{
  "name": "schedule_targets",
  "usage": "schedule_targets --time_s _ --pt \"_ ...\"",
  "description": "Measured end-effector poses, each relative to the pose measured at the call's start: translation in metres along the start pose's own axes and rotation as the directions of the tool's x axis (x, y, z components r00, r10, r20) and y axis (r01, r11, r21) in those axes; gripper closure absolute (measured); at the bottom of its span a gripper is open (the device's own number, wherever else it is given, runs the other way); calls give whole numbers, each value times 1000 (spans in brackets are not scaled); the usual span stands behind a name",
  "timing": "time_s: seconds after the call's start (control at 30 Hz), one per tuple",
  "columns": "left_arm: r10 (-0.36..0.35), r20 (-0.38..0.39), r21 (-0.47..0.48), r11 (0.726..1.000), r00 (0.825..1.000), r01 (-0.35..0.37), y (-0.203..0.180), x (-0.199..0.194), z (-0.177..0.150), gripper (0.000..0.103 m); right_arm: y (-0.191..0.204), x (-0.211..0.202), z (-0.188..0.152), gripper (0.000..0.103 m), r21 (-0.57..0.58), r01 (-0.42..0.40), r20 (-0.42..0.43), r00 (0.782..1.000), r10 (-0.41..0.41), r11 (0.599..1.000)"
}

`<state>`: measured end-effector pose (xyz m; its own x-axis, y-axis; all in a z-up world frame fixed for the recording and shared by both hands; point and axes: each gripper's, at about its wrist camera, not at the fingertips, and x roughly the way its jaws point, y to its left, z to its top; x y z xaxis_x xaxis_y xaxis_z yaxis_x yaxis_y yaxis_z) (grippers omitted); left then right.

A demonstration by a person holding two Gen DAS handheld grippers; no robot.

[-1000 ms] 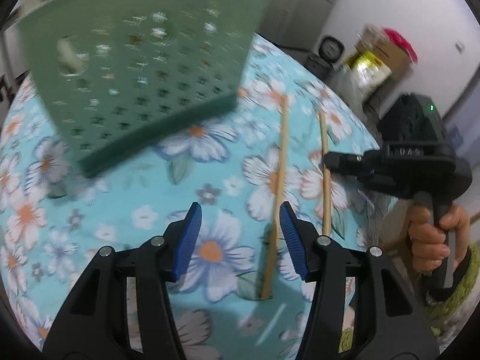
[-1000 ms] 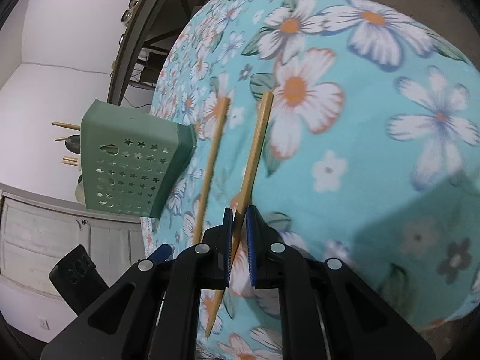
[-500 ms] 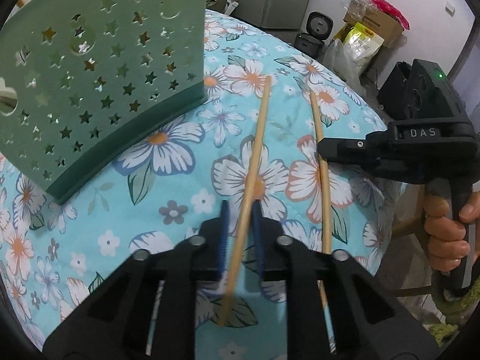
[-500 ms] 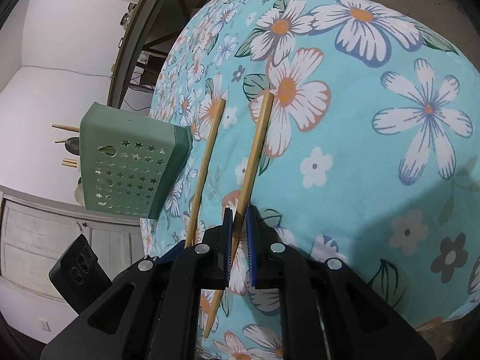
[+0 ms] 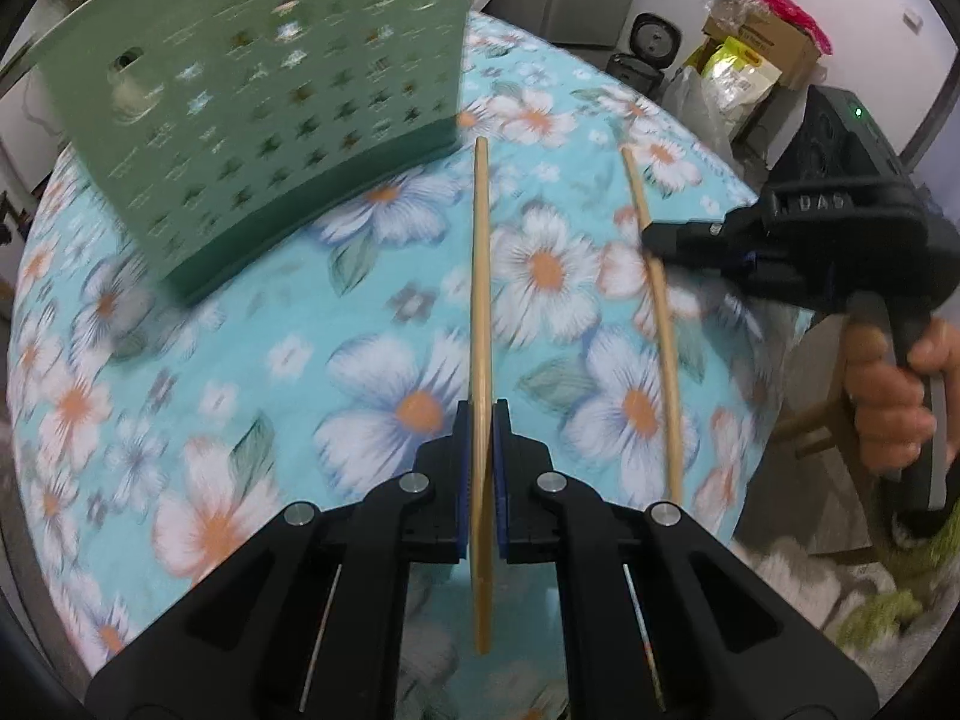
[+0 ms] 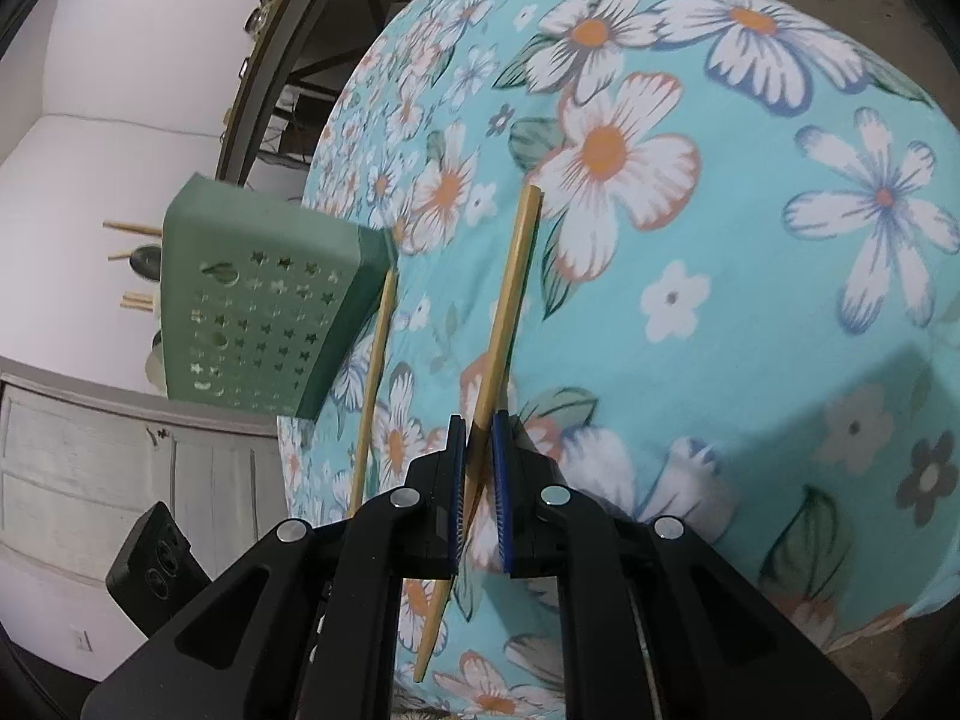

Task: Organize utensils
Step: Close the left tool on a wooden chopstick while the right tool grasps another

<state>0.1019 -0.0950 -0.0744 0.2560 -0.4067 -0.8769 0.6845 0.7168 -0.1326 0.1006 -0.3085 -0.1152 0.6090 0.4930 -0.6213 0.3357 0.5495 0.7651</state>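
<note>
Left hand-held gripper point(image 5: 480, 420): clamped on left chopstick point(image 5: 482, 276), over desk point(image 5: 300, 360). Right hand-held gripper point(image 6: 478, 427): clamped on right chopstick point(image 6: 510, 294). Green holder point(image 5: 270, 120): far left.

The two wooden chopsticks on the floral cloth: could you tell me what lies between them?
Nothing lies between the two wooden chopsticks: in the left wrist view that strip is only bare turquoise floral tablecloth.
</note>
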Motion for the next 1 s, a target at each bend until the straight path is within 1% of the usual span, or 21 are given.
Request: schedule_targets --time_s 0.1,0.2,0.27,0.3,0.33,0.37,0.4,0.43,0.5,0.57,0.73,1.0 --pt "25 -35 -44 999 999 -27 16 -10 -15 97 6 3 -3 94 -15 6 -17 1000 -6 1000" --pt "42 -49 -65 997 998 -45 24 -18 -23 95 12 7 -7 94 -38 27 -27 999 -28 999" --pt "39 -44 -78 996 998 -42 28 -22 -25 83 15 8 -6 93 -49 39 -30 999 -41 998" --pt "39 -35 -87 995 999 -42 29 -24 -24 72 16 9 -6 93 -51 43 -31 999 -44 998" --pt "42 -26 -92 995 999 -45 30 -25 -23 68 18 9 -5 93 -54 50 -35 998 -52 997" --pt "44 -21 -94 995 999 -46 30 -25 -22 68 19 9 -5 90 -57 54 -37 998 -56 997" --pt "44 -15 -92 995 999 -45 30 -25 -18 68 20 9 -4 85 -58 57 -37 998 -60 997" --pt "43 -8 -91 995 999 -43 30 -24 -14 68 21 8 -3 82 -58 57 -34 998 -59 997" --pt "40 6 -86 996 999 -39 28 -19 -5 68 28 8 -1 76 -70 74 -17 997 -75 995" --pt "42 17 -83 996 999 -40 28 -15 3 68 30 6 2 72 -78 87 -3 996 -87 993" --pt "62 33 -52 997 998 -60 25 3 25 68 28 9 12 72 -68 96 10 995 -96 993" --pt "134 49 10 991 990 -135 15 31 55 68 25 17 31 72 -48 92 36 995 -90 995"
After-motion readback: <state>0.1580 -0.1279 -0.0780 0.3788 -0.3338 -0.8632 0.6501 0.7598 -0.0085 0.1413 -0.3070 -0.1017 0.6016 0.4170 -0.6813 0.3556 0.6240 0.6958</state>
